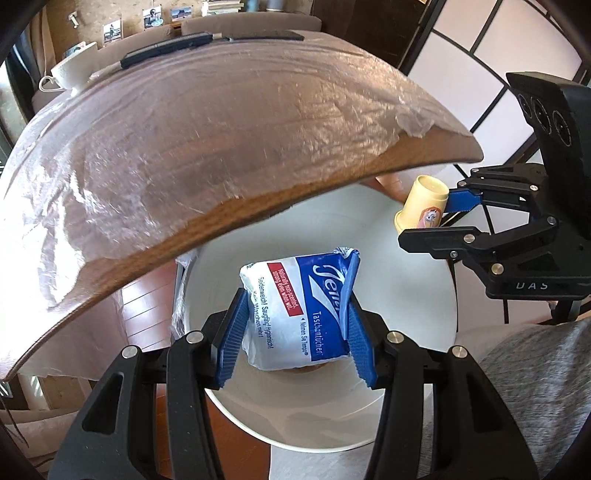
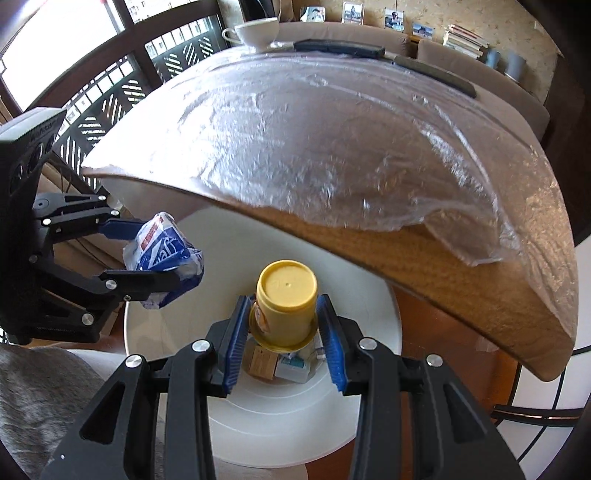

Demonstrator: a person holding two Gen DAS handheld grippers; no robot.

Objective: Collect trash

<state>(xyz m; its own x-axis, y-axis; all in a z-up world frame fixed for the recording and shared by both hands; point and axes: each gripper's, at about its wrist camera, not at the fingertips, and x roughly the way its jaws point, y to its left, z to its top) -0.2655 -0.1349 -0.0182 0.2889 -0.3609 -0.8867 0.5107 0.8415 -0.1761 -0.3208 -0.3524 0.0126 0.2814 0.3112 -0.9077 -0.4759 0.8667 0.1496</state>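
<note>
Wooden table [image 1: 229, 221], top covered in clear plastic film [image 1: 166, 147]. White cup [image 2: 258, 31] at the far edge, beside a long dark flat object [image 2: 338, 47]. Photographs [image 2: 351, 13] line the wall behind; stacked books [image 2: 465, 40] to their right.
</note>
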